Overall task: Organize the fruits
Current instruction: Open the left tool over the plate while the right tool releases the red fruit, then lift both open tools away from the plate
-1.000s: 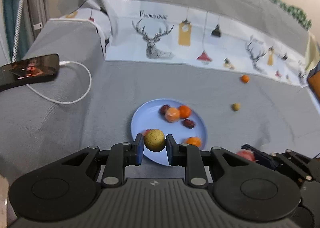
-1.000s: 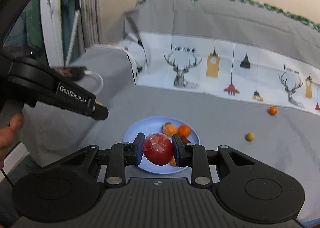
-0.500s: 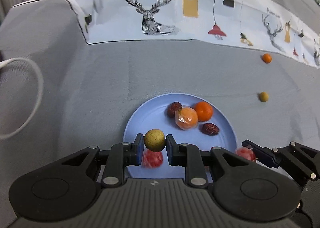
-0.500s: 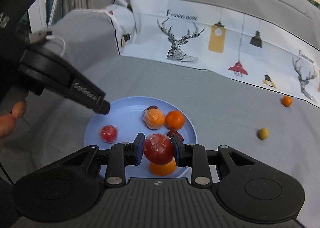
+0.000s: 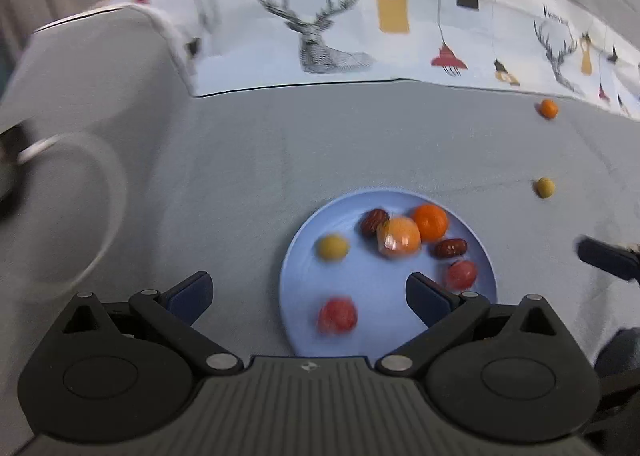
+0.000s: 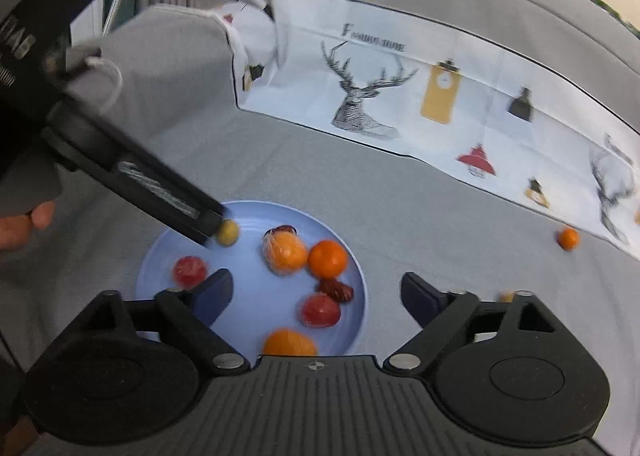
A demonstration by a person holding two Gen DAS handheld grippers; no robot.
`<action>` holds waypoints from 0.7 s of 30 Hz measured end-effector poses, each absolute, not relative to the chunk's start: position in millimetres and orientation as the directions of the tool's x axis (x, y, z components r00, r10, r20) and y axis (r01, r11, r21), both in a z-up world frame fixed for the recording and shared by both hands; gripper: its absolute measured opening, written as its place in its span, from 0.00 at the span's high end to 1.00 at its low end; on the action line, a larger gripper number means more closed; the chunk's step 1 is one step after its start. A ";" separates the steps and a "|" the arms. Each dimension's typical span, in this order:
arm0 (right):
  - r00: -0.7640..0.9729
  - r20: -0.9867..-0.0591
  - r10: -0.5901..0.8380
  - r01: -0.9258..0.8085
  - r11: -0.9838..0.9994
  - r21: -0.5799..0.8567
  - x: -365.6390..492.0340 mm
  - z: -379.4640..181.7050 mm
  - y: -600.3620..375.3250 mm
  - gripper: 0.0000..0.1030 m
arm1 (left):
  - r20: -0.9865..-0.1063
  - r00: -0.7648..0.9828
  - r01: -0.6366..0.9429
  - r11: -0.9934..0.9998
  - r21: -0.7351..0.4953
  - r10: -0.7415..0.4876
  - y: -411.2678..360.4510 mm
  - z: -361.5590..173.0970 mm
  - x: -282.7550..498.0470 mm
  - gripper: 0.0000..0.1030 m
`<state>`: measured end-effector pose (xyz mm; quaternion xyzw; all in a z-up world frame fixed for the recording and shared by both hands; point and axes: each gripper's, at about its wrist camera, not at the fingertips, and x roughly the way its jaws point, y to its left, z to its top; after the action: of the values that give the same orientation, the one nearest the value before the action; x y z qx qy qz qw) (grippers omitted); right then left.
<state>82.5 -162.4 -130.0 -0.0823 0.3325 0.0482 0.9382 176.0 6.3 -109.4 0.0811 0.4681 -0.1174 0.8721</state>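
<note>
Now both tools, left tool (image 5: 307, 294) and right tool (image 6: 317, 294), are released above the blue plate (image 5: 376, 296); a yellow fruit (image 5: 332, 247) lies on its left part.

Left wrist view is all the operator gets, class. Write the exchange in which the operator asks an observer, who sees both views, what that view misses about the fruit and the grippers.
Operator: Is any fruit on the blue plate hidden from me?
Observer: Yes. An orange fruit lies at the plate's near rim, which your view does not show.
Operator: Is the right gripper holding anything?
Observer: No. It is open, with nothing gripped between its fingers.
Operator: How close is my left gripper to the yellow-green fruit?
Observer: Seen from the side, one fingertip is right beside it. I cannot tell whether they touch.
</note>
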 end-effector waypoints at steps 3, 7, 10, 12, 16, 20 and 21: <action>0.738 -0.670 0.079 -0.105 0.994 0.001 42.8 -114.2 -170.8 0.06 | -0.847 0.521 0.235 0.972 0.020 -0.109 22.9 -96.8 134.6 0.00; 0.707 -0.691 0.151 -0.037 0.983 0.177 -16.5 -101.7 -173.0 0.03 | -0.845 0.528 0.208 0.978 0.029 -0.087 36.3 -79.4 80.9 0.00; 0.753 -0.646 0.126 -0.009 0.983 0.181 -50.3 -87.0 -171.1 0.01 | -0.830 0.545 0.222 0.975 0.010 -0.116 36.1 -63.0 54.7 0.00; 0.796 -0.599 0.093 0.007 0.987 0.162 -66.9 -73.7 -171.0 0.01 | -0.808 0.572 0.243 0.970 0.007 -0.137 31.2 -51.4 41.2 0.00; 0.841 -0.538 0.050 0.029 0.990 0.137 -98.7 -58.6 -170.7 0.01 | -0.764 0.619 0.275 0.961 -0.006 -0.182 20.1 -30.6 15.0 0.00; 0.875 -0.484 0.024 0.020 0.996 0.086 -127.7 -46.5 -168.0 0.01 | -0.729 0.646 0.311 0.950 -0.019 -0.226 9.1 -14.4 -9.9 0.00; 0.882 -0.471 0.017 0.022 0.997 0.078 -132.9 -43.8 -168.4 0.01 | -0.722 0.651 0.320 0.947 -0.017 -0.233 6.4 -12.3 -14.3 0.00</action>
<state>-132.9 -168.4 -43.8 0.0407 0.2431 -0.0014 0.9691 -14.3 6.4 -12.3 0.0558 0.3890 -0.1522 0.9069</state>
